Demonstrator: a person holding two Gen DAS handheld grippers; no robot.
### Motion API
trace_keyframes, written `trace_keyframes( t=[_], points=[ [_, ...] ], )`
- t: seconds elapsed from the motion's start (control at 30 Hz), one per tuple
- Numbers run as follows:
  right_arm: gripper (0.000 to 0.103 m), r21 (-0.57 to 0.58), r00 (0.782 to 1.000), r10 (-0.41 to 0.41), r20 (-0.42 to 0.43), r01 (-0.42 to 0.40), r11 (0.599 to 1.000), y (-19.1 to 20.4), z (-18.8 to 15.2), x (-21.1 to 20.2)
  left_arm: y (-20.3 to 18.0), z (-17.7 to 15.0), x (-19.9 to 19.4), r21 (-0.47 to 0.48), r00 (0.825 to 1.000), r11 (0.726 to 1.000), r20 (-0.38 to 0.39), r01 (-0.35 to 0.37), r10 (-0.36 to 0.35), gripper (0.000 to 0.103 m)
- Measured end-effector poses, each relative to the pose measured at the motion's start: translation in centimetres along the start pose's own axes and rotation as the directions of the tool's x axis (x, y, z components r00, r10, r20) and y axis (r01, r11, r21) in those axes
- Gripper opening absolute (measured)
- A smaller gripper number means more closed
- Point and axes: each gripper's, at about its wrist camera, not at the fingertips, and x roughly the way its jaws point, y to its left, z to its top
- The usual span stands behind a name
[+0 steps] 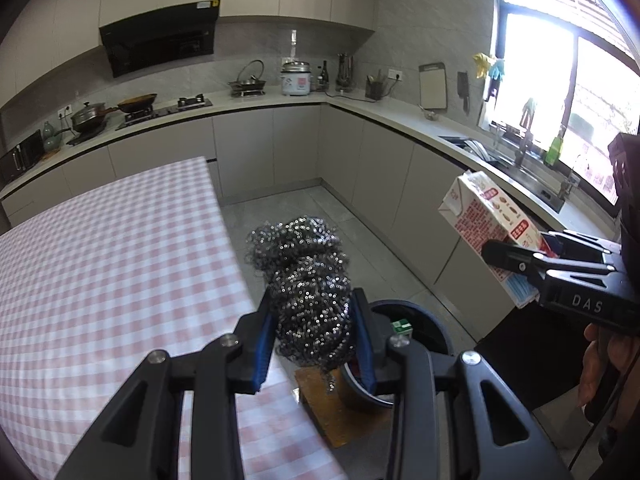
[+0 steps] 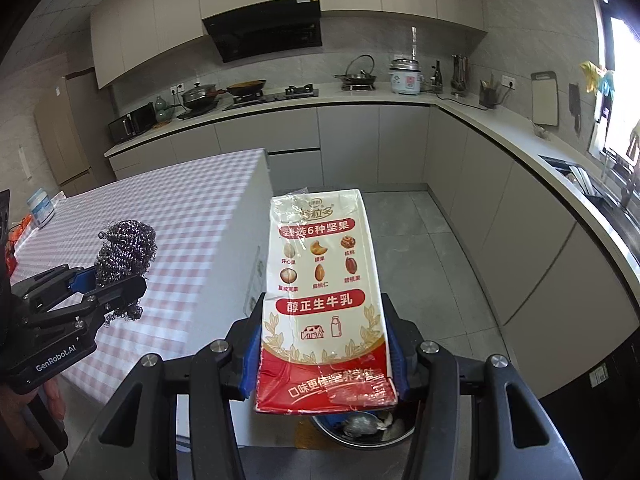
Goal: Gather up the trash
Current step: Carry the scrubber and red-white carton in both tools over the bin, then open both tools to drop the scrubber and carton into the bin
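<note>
Left gripper (image 1: 316, 336) clamped on steel scourer (image 1: 304, 276); right gripper (image 2: 324, 356) on milk carton (image 2: 324, 292); bin (image 1: 416, 320) with scraps below.

Left black plastic two-finger gripper (image 1: 316, 344): angular linkage arms with triangular cut-outs; silver round-head screws at each pivot; blue pads lining the inner finger faces; white "GenRobot.AI" lettering on its side in the right wrist view. Right black plastic two-finger gripper (image 2: 324, 354): identical linkage, screws and blue pads; white letters "DAS" visible on its body in the left wrist view; thin black cable (image 1: 592, 428) trailing beneath it.
</note>
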Motion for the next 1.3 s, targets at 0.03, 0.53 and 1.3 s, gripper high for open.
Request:
trace_keyframes(
  t=[0.03, 0.53, 1.3],
  points=[
    [0.053, 0.003, 1.000, -0.002, -0.004, 0.002, 1.000, -0.8, -0.3, -0.1, -0.6, -0.1, 0.3, 0.002, 1.000, 1.000, -0.007, 0.005, -0.005, 0.036],
    [0.053, 0.007, 0.997, 0.002, -0.079, -0.001, 1.000, -9.5, -4.8, 1.0, -7.7, -0.9, 4.2, 0.004, 0.995, 0.999, -0.084, 0.052, -0.052, 0.037],
    [0.053, -0.161, 0.933, 0.092, -0.347, -0.155, 0.975, -13.3, -12.7, 16.0, -11.7, -6.6, 16.1, -0.088, 0.946, 0.994, -0.312, 0.062, -0.086, 0.040]
  ],
)
